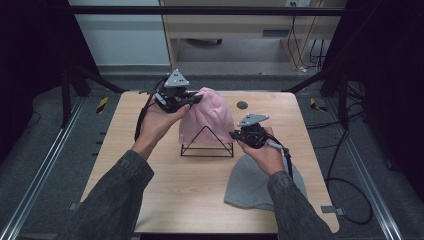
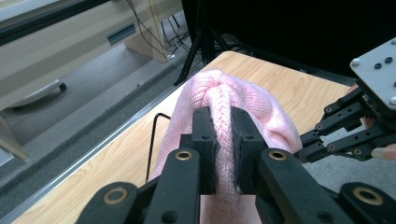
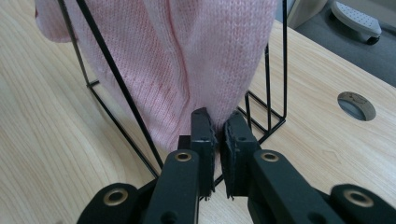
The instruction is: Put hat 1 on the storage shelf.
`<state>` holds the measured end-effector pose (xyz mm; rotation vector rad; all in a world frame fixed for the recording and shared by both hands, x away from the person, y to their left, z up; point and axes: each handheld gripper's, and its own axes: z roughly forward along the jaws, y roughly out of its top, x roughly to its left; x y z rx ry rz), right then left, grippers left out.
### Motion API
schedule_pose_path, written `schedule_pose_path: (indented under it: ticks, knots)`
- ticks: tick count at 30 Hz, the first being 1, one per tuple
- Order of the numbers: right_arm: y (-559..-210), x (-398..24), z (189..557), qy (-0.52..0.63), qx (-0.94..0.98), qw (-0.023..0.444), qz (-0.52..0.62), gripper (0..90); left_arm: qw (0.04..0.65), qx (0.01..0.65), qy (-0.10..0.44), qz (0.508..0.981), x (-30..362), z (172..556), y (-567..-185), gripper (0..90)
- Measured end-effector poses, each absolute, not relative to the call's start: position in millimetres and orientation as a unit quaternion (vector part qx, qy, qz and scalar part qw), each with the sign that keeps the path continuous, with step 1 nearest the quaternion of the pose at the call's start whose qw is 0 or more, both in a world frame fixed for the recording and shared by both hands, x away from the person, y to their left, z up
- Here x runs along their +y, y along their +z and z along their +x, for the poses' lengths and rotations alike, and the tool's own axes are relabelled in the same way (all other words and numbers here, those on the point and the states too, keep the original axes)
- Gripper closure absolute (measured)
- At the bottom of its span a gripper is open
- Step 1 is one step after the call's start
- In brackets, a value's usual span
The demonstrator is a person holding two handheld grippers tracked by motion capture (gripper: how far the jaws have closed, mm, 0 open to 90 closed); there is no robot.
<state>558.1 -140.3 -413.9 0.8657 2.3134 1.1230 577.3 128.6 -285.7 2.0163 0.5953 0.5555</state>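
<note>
A pink knitted hat (image 1: 207, 117) is draped over a black wire stand (image 1: 207, 145) near the middle of the wooden table (image 1: 150, 190). In the high view the left gripper (image 1: 192, 100) is held at the hat's far upper side and the right gripper (image 1: 234, 134) at its lower near edge, beside the stand's right corner. A grey hat (image 1: 250, 185) is seen lying flat on the table under the right forearm.

The grips are made plain in the gripper views. In the left gripper view, a raised fold of the pink hat (image 2: 224, 121) is pinched between the clenched jaws of the left gripper (image 2: 223, 140), and the right gripper (image 2: 308, 144) is shown farther off at the hat's right edge. In the right gripper view, the hat's hem (image 3: 205, 84) is clamped between the jaws of the right gripper (image 3: 218, 140), with the wire stand (image 3: 116, 84) seen crossing in front of the knit. A round hole (image 3: 357, 105) in the table is also shown there.
</note>
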Motion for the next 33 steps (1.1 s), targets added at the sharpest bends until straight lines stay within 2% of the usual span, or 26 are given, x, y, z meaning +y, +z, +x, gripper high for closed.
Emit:
schedule_pose_path:
  ticks: [6,33]
  knots:
    - [-417.2,-140.5,551.7,0.402,0.836,0.209,0.309,84.0,0.486,0.238,0.212,0.813,137.4,568.3,-292.8,81.3]
    - [-449.8,-136.5,555.8,0.369,0.845,0.189,0.338,84.2,0.445,0.235,0.212,0.838,134.1,566.1,-326.2,79.9]
